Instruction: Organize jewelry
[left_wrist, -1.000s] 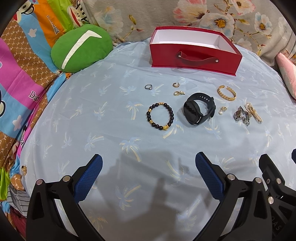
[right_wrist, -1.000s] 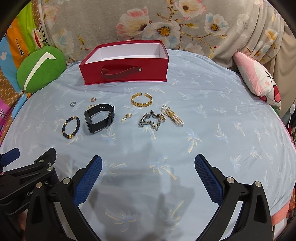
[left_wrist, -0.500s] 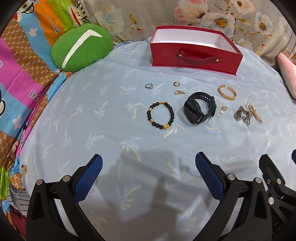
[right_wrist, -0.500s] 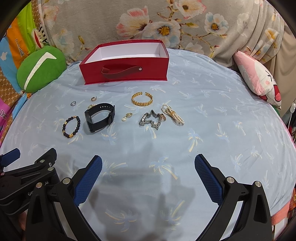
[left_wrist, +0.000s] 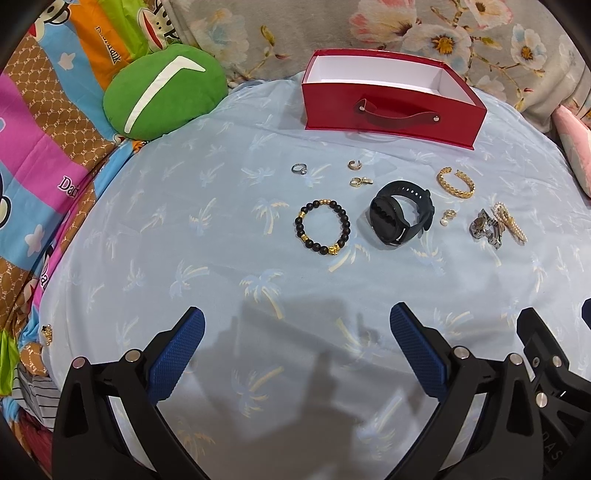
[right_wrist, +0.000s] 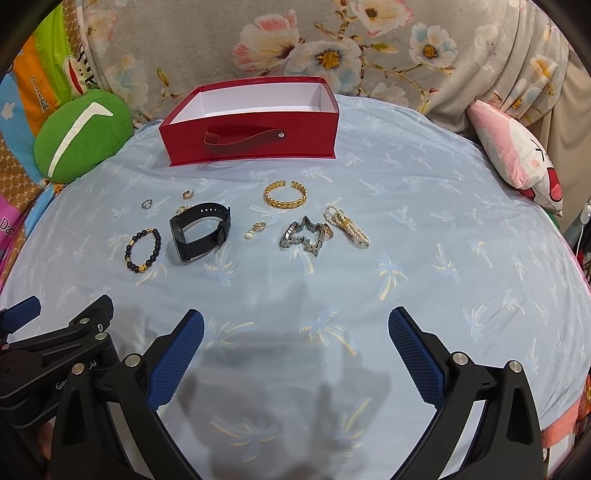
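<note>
We see a bed with a pale blue palm-print sheet (right_wrist: 424, 236); a grey floral cloth (right_wrist: 369, 48) hangs behind, and cushions lie at its edges.

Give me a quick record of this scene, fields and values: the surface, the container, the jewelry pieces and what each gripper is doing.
surface: light blue sheet with palm-tree print
container: red box, open top, white inside, no jewelry visible in it
beaded bracelet: black and gold, leftmost on the sheet
black watch, right of the beaded bracelet
gold cuff, nearest the box
metal watch, touching the pearl bracelet
small pieces: silver ring, gold rings or earrings near the black watch
left gripper: open, holding nothing
right gripper: open, holding nothing
</note>
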